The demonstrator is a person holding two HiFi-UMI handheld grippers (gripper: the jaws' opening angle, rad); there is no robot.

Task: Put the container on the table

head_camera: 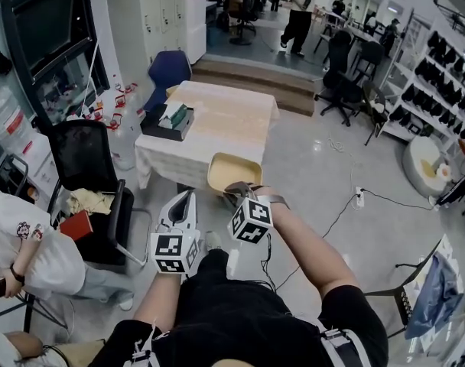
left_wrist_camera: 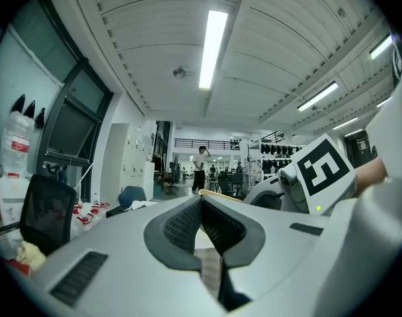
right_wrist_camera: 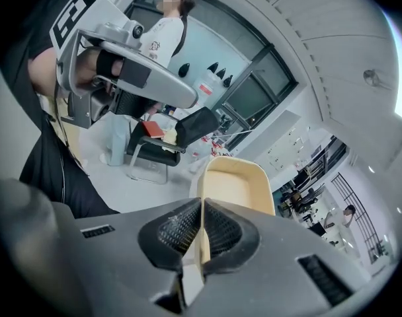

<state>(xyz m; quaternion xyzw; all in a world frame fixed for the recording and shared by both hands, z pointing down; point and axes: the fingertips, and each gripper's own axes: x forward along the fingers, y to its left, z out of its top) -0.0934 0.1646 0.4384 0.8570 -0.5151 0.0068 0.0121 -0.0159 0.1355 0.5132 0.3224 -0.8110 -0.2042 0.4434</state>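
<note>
Right tool [right_wrist_camera: 202, 226] clamped on near rim of beige container [head_camera: 234, 171]; I judge that edge grip keeps it mouth-up for set-down. Container empty as far as I see, in air above floor. Worktop [head_camera: 225, 117] ahead at 12 o'clock, dark box [head_camera: 168, 121] at its 9 o'clock edge, contents unclear. Left tool [head_camera: 188, 199] pressed together, empty, at container's 8 o'clock.

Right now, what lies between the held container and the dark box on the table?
Only bare tablecloth, in the head view: the container, in the right gripper, hangs at its near edge; the dark box sits farther left.
</note>
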